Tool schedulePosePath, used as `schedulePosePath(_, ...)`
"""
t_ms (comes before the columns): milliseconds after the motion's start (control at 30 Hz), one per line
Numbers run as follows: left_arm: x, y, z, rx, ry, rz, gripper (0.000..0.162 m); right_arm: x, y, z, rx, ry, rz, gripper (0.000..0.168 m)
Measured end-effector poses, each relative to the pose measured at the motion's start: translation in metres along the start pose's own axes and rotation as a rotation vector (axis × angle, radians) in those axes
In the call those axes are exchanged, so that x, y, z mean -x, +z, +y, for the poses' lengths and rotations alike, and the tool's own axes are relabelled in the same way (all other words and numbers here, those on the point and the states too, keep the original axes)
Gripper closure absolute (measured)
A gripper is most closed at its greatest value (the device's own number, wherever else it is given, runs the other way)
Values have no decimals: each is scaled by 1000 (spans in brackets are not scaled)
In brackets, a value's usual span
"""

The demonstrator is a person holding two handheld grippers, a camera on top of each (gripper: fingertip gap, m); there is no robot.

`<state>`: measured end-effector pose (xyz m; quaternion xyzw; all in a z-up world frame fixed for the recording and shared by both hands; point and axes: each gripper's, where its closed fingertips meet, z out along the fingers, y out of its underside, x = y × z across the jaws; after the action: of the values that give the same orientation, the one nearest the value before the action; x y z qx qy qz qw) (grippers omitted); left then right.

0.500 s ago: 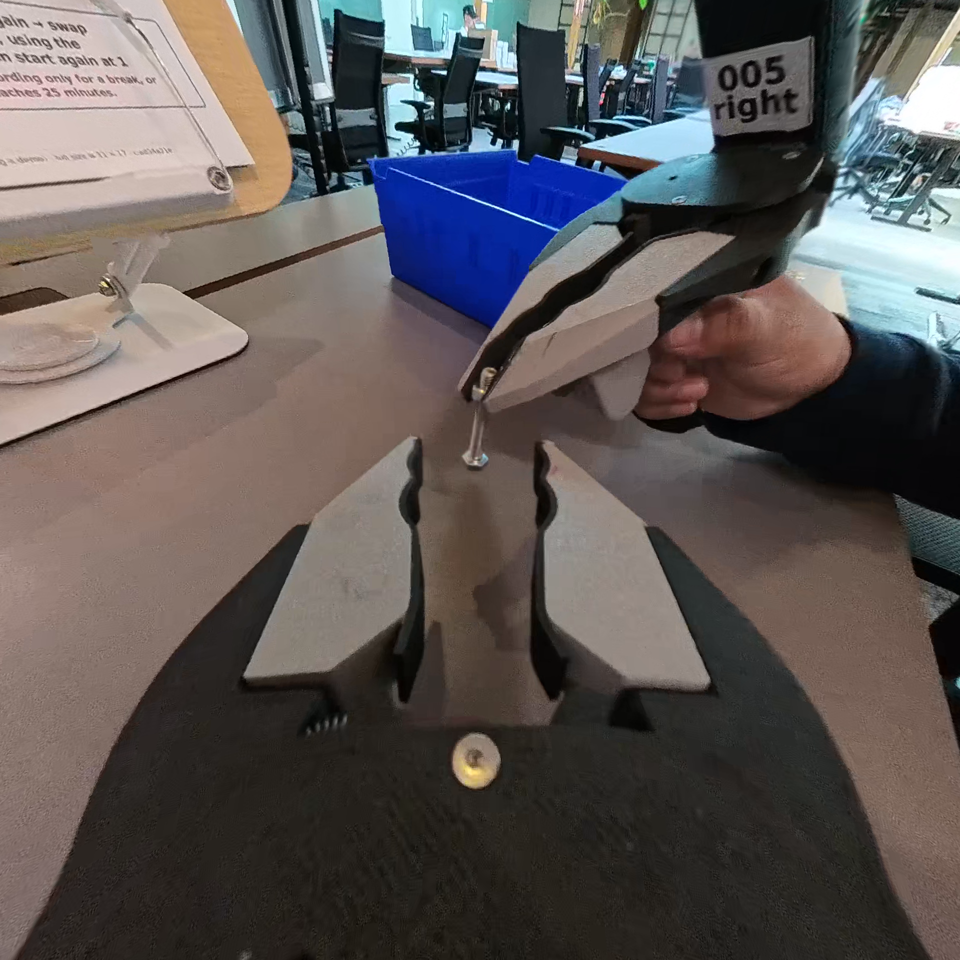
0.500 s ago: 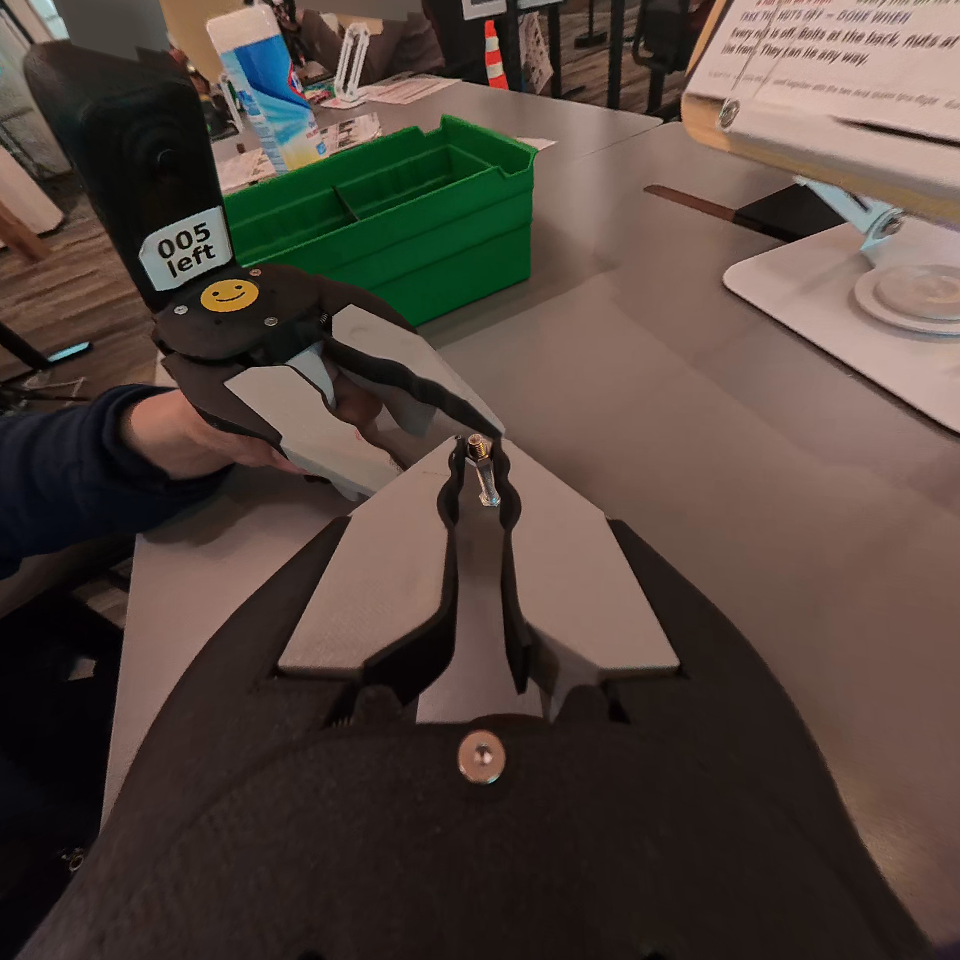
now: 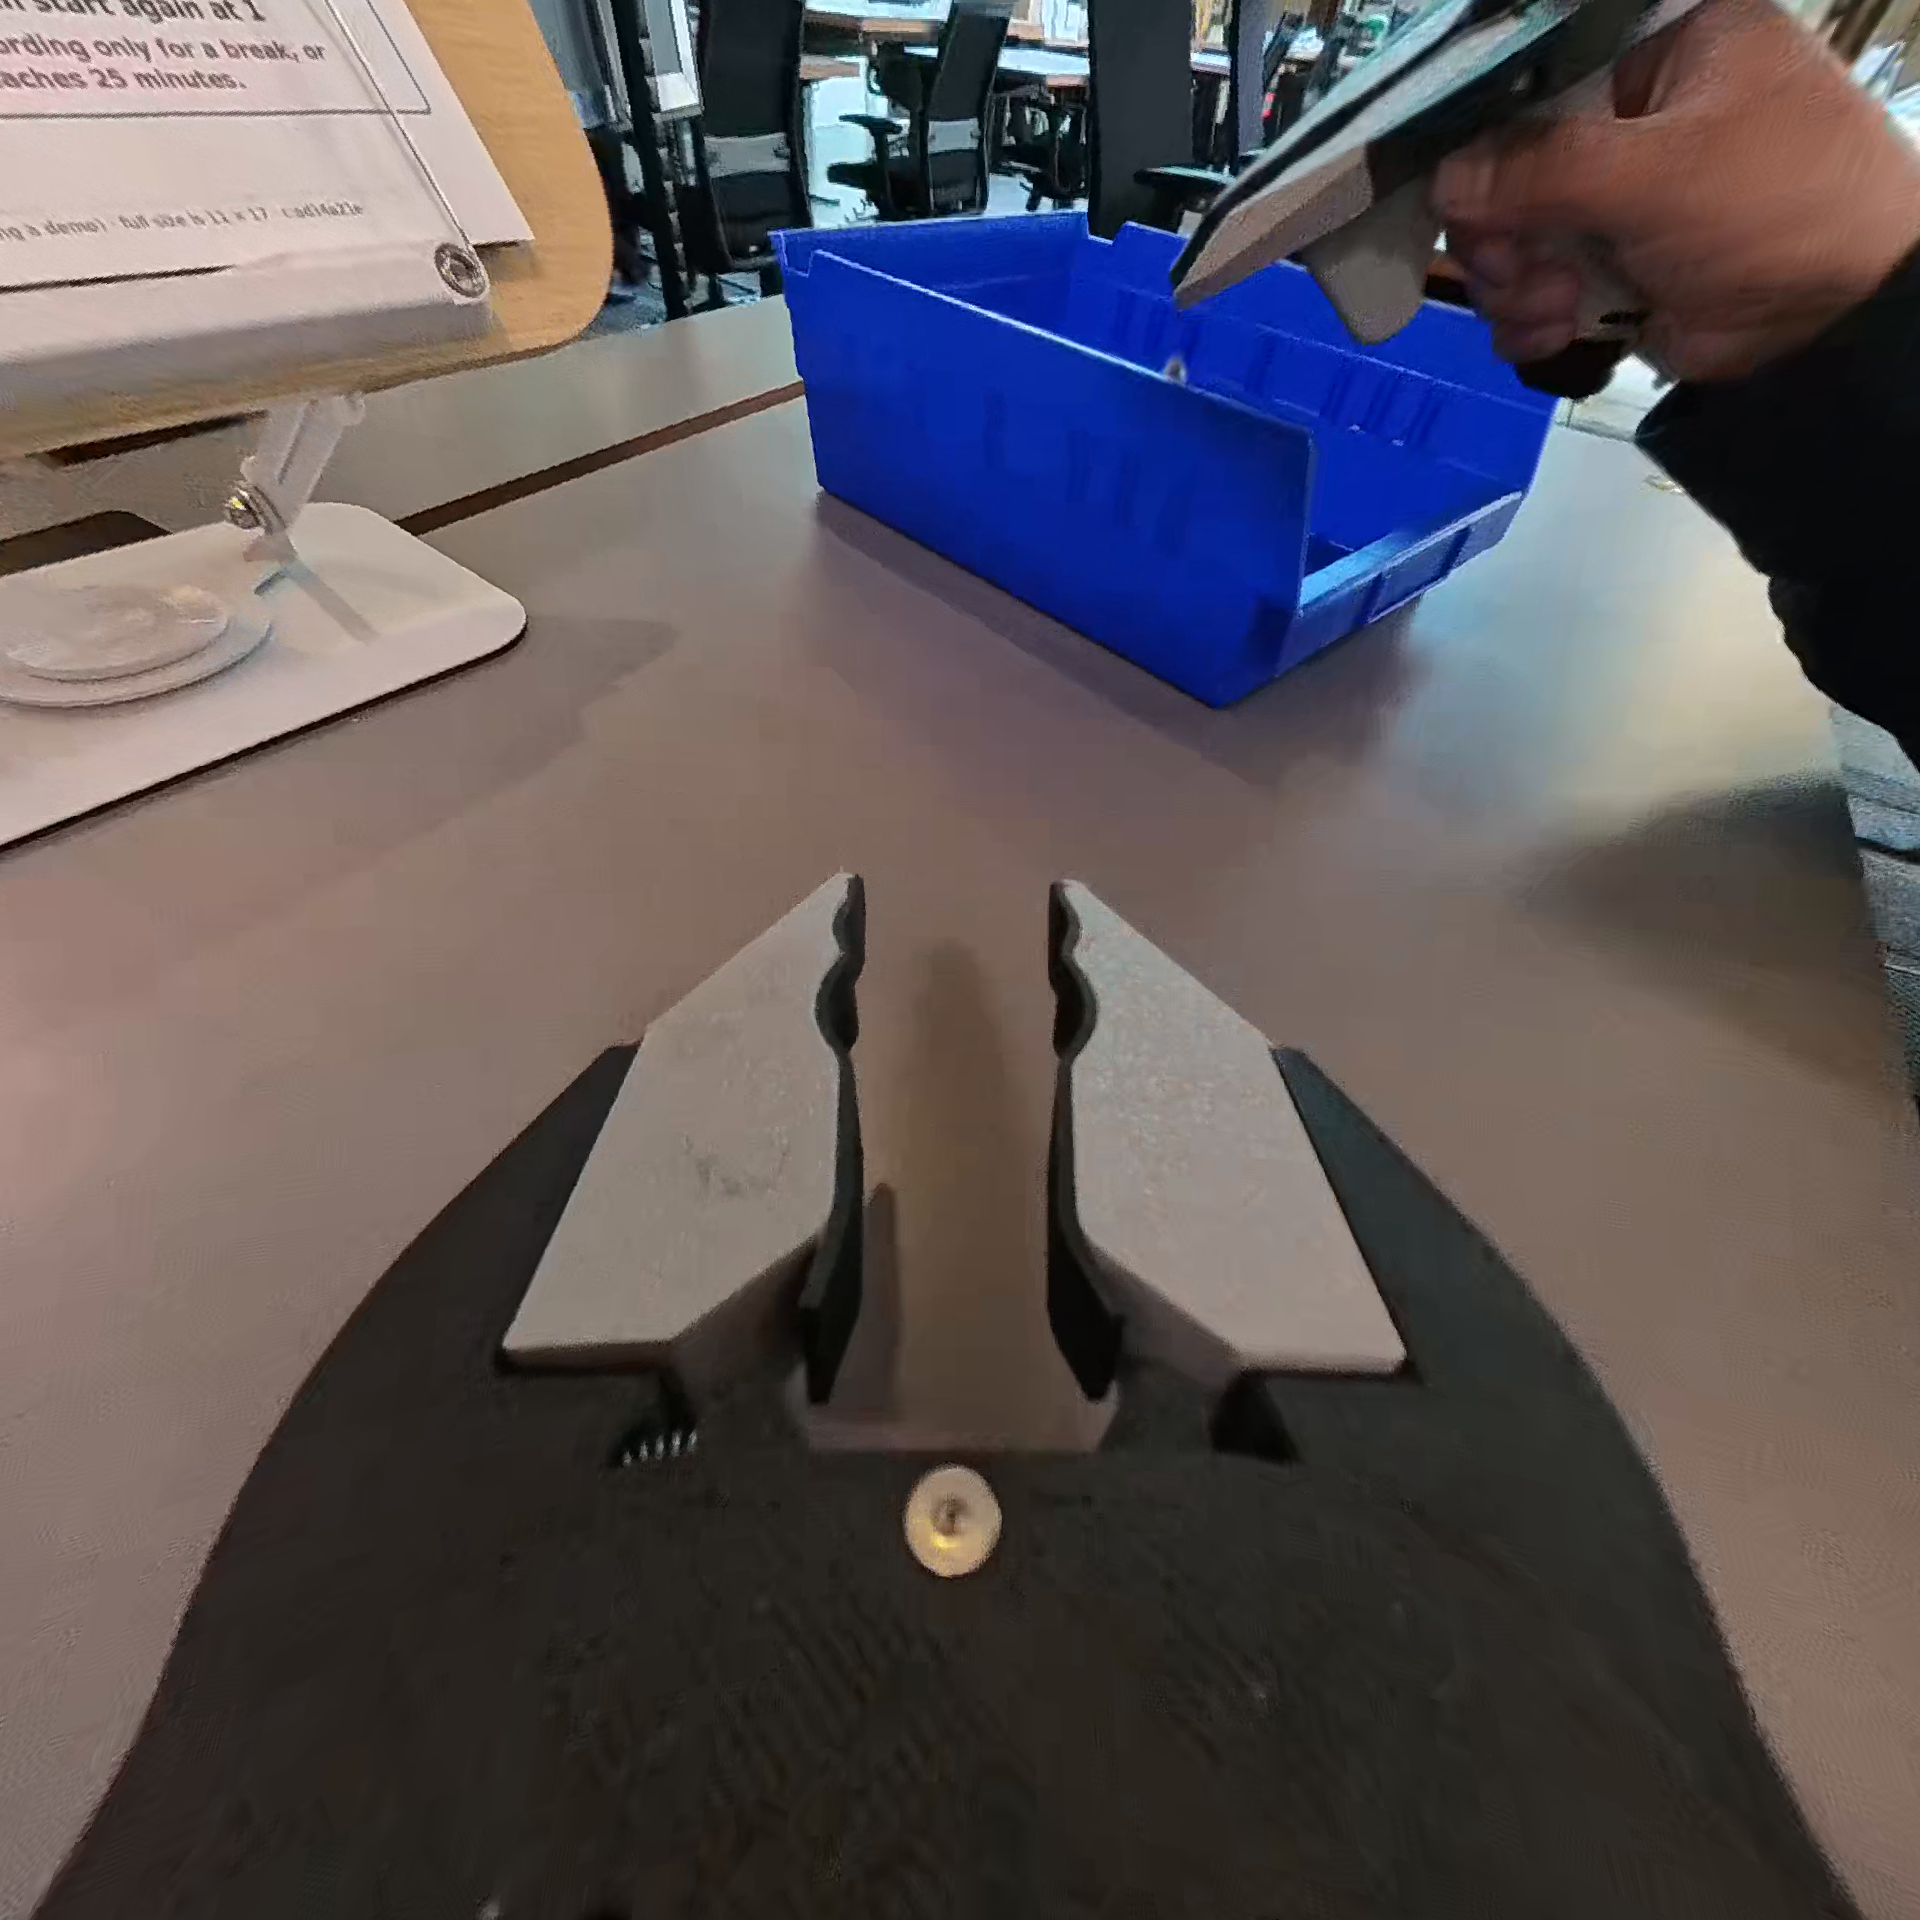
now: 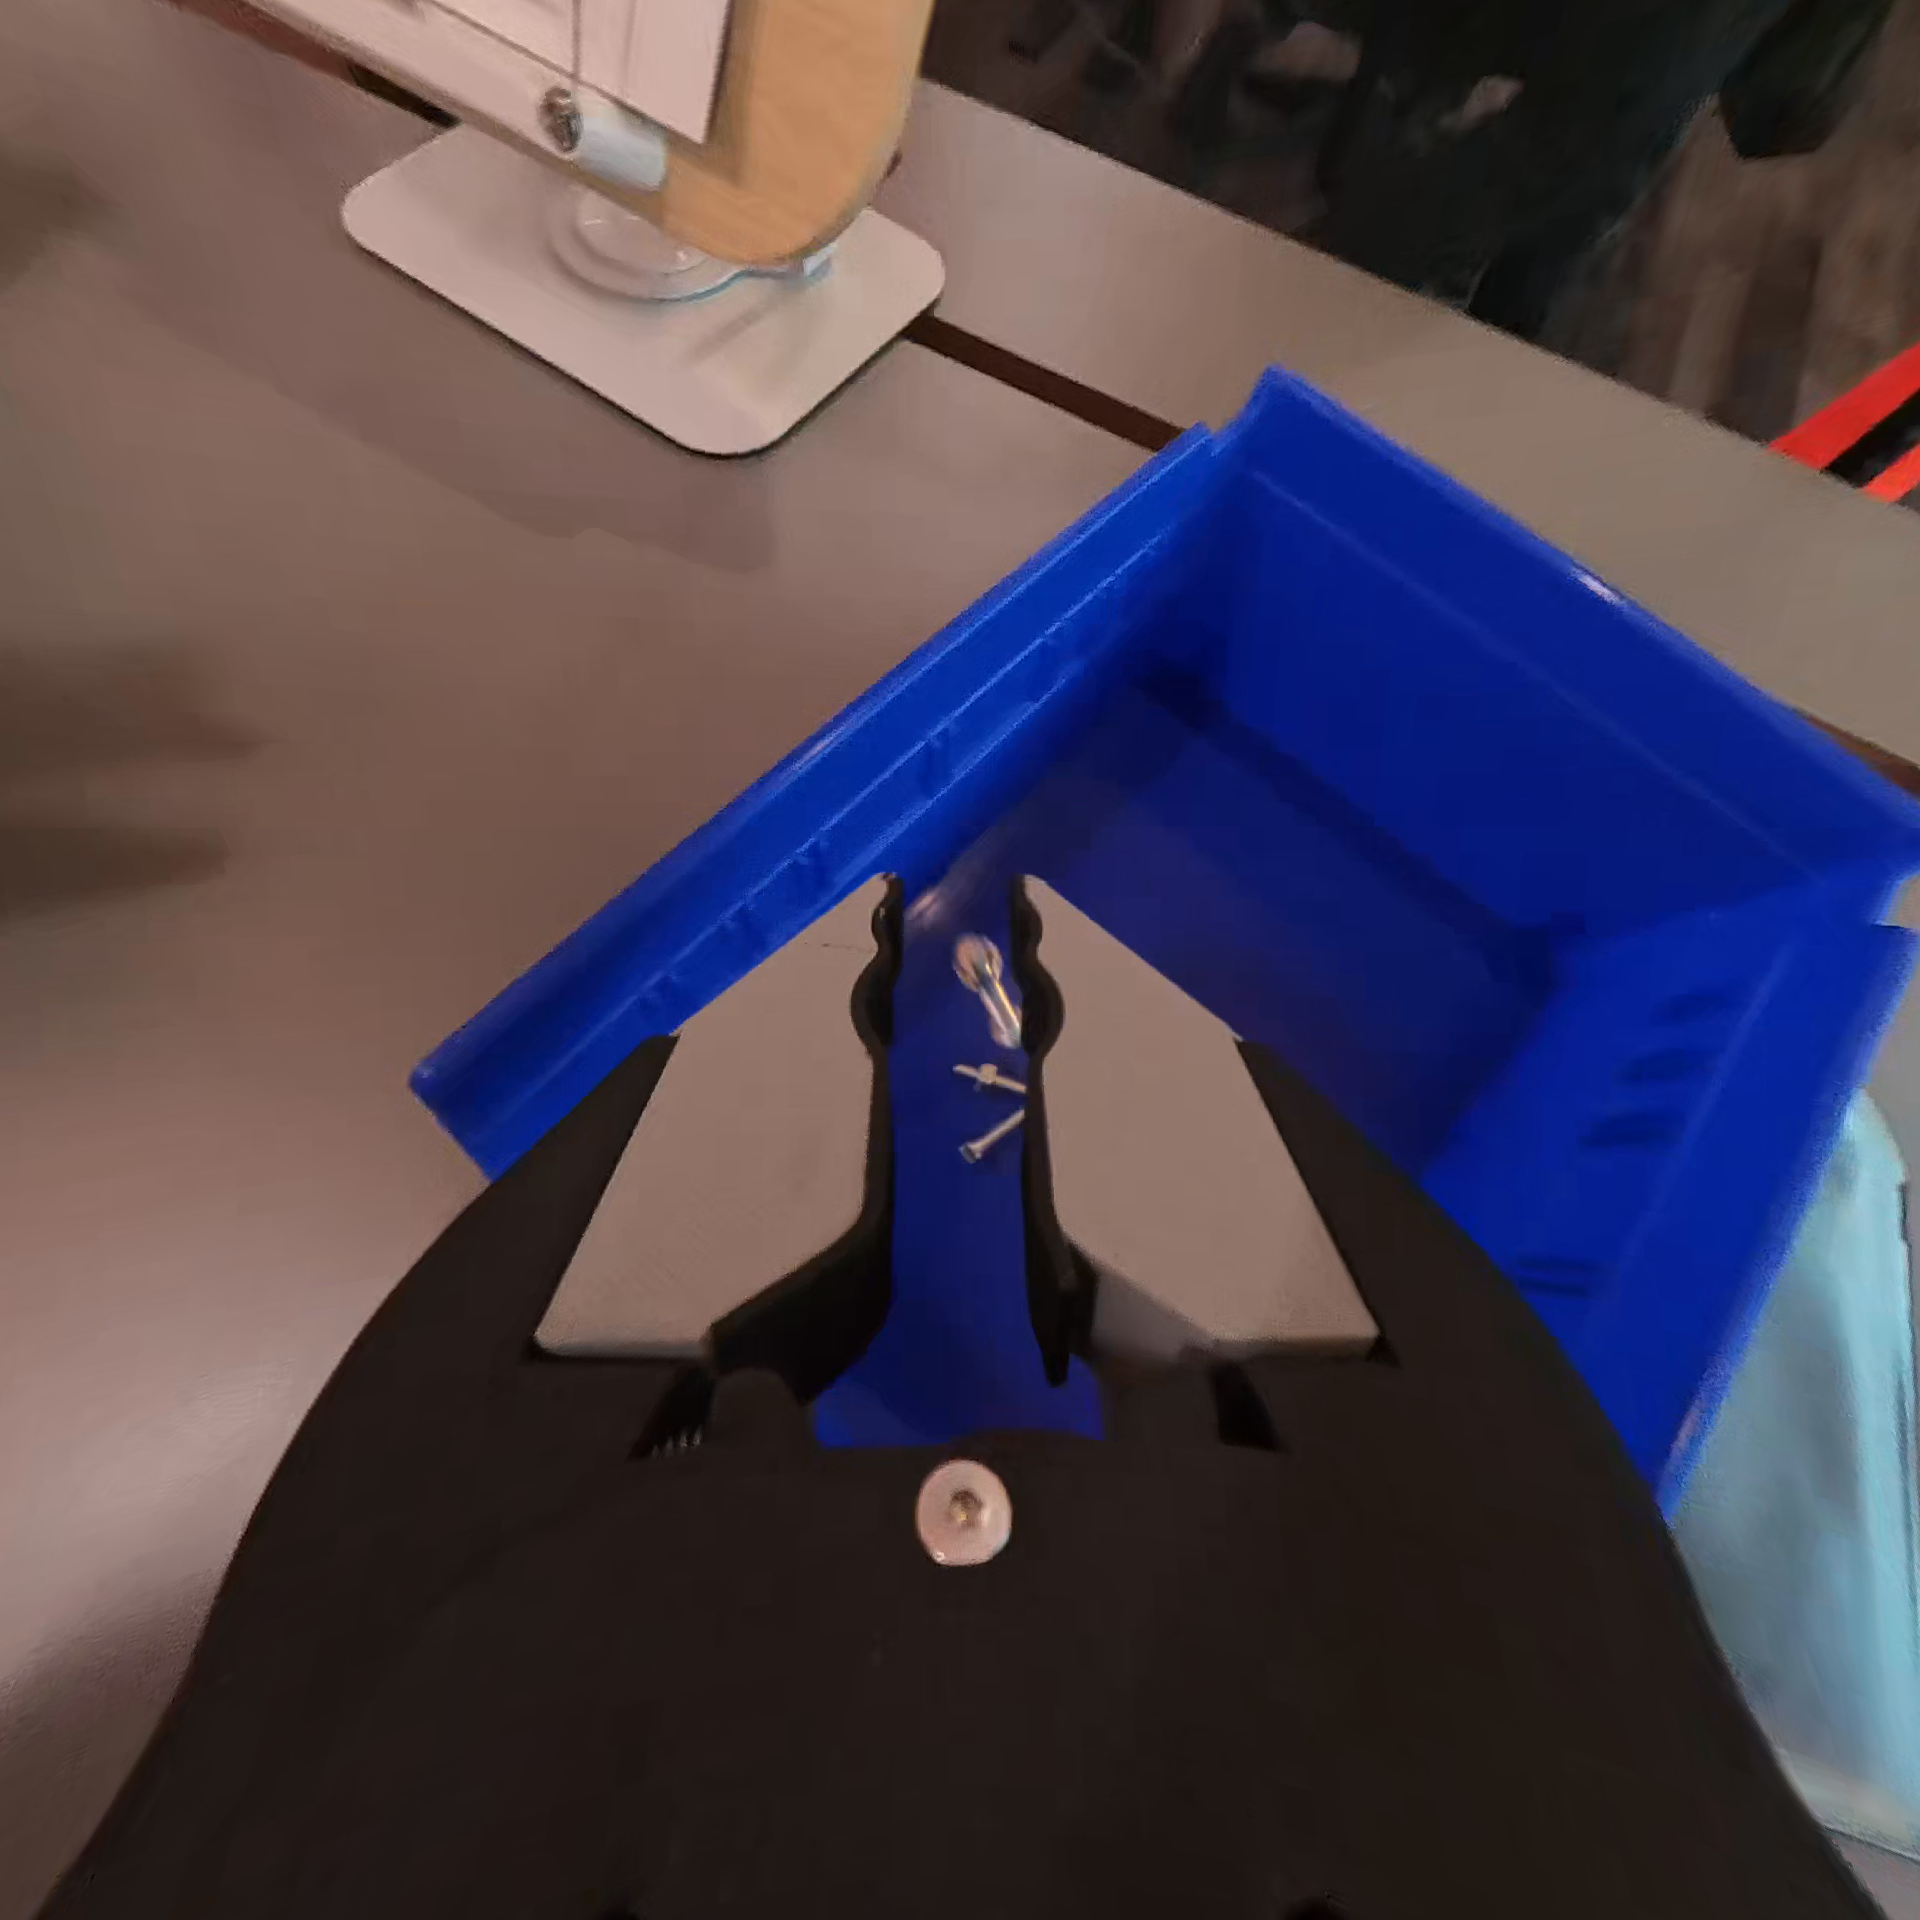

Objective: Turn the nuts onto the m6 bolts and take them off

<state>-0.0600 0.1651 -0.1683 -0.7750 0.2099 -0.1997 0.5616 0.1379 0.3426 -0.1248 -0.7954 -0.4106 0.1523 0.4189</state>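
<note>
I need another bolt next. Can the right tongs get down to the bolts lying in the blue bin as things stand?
Probably yes. The right tongs hang open directly above the blue bin, which has no lid, and the bolts lie loose on its floor between the tips. Blur hides the upper bolt's state. The left tongs are far off.

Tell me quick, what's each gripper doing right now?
Left gripper: open, empty.
Right gripper: open over the blue plastic bin, gripping nothing.

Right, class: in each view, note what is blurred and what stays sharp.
Left wrist view: left claw and blue bin fairly crisp; right claw and hand, top right, motion-smeared. Right wrist view: bin and table soft; one bolt in the claw's gap streaked, the two bolts below it sharper.
</note>
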Motion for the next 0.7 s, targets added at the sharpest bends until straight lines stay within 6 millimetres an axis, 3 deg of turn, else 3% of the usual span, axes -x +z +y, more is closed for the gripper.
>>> schedulePosePath(167, 3, -1, -1, -7, -24, 0, 129, 26, -22, -31, -171, -17, -73, 150)
schedulePosePath(267, 3, -2, -1, -13, -38, 6, 130, 62, -21, -35, -182, -47, -166, 147)
schedulePosePath(433, -4, 0, 4, 23, -14, 29, 128, 169, -12, -30, -229, -102, -465, 138)
schedulePosePath(500, -12, 2, 8, 55, -22, 67, 124, 202, -3, -25, -245, -154, -506, 134)
schedulePosePath(600, -26, 0, 10, 64, -50, 110, 124, 223, 18, -15, -253, -226, -454, 134)
schedulePosePath(700, -44, -14, 11, 74, -69, 153, 123, 239, 27, 1, -221, -306, -447, 134)
